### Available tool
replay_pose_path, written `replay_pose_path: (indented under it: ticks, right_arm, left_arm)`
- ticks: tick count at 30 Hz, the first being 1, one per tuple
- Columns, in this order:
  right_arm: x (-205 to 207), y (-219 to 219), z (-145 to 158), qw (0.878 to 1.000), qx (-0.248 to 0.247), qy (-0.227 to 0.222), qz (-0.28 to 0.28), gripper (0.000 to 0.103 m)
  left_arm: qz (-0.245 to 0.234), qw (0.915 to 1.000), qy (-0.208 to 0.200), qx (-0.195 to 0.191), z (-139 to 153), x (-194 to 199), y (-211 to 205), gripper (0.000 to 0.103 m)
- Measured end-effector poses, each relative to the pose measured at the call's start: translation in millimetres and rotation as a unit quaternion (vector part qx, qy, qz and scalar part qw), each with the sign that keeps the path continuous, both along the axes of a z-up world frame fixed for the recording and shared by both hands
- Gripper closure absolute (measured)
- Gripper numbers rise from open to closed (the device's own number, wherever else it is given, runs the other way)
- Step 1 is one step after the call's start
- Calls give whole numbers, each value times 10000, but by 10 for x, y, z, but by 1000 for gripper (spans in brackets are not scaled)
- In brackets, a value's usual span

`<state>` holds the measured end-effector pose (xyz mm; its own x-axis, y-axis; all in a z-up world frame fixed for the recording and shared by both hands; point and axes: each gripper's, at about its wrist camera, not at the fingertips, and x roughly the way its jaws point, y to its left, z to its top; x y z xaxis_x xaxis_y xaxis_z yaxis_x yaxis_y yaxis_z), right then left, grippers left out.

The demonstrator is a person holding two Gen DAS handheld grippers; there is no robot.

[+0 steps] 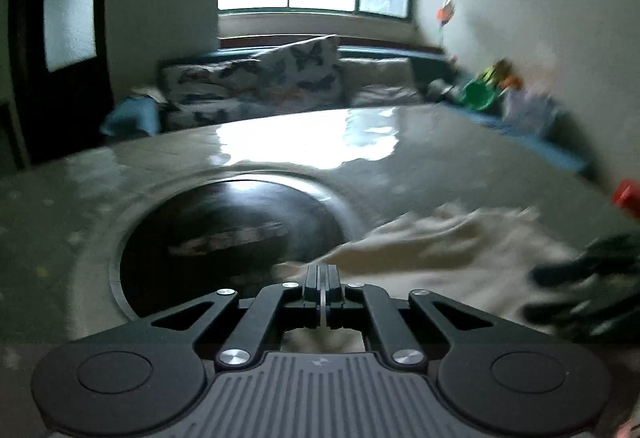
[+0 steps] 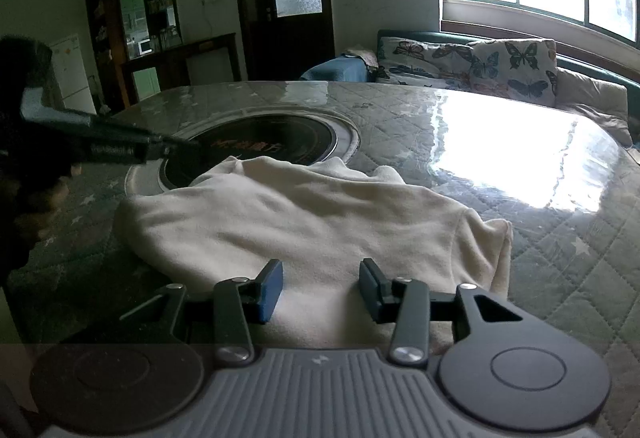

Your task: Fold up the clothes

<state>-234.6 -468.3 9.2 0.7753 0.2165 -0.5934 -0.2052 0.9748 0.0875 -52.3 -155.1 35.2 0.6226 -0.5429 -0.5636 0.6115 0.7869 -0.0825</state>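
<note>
Found the cream garment [image 2: 312, 222] heaped in soft wrinkles on the quilted table [image 2: 560, 278], filling the middle of the right wrist view and reaching from 9 o'clock round to 3 o'clock. Noted its far edge lapping over the rim of the round recess [image 2: 136, 178] sunk in the tabletop. Saw in that recess only a glossy black disc [image 2: 260, 142] with reddish lettering, partly covered at its near side by the cloth.

Caught the right gripper [image 2: 320, 270] at 6 o'clock with its blue-padded fingers [image 2: 270, 290] spread wide, poised over the near hem, clasping nothing.

Picked out the left gripper [image 1: 323, 290] at 6 o'clock of its own view, fingers pressed together with only a thin pale seam between; could not tell whether any cloth was pinched there. Spotted it again [image 2: 188, 148] at 9 o'clock of the right wrist view, its tip over the black disc, just beside the garment's far edge.

Made out a green basin [image 1: 478, 94] at 2 o'clock in the left wrist view, contents too blurred to name. Glimpsed butterfly cushions [image 2: 480, 62] at 1 o'clock beyond the table.
</note>
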Motion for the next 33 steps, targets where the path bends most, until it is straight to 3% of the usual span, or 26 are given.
replay_pose_path:
  ticks: [2,5,8,12,15,18,23,25,29,33]
  right_arm:
    - [9,6,-11,10000,-9,-3,3,58]
    - [11,-1,-15,10000,2,5,0,58]
    - [13,-14,-22,10000,18,10,7,58]
    - [29,-33,-35,10000,50,6,8,58]
    - [16,-31,-33,10000,23,-1,8,58]
    - [1,-27,-29,10000,-8,-8,7,57]
    - [-24,-21,-23,10000,-59,-20,7,57]
    - [-63,-23,-2,9999,-108,-53,-5,58]
    - [-176,-38,66,9999,-26,-125,-29,58]
    - [-312,-64,112,9998,51,-165,-74,58]
  left_arm:
    - [-210,9997,-49,93,-51,-52,-114,100]
    - [-317,9977,-113,583,-205,-88,-268,101]
    - [-350,9950,-446,825,-291,-125,-243,98]
    - [-38,9955,-479,817,-234,-59,-124,96]
    - [124,9989,-180,410,-145,57,-18,96]
    - [-26,9998,-102,139,-99,78,-59,96]
    - [-176,9962,-333,792,-277,75,-261,96]
    - [-155,9958,-337,834,-266,73,-263,95]
    - [-291,9966,-497,592,-92,-105,-262,93]
    - [-666,9972,-276,210,-12,-317,-231,92]
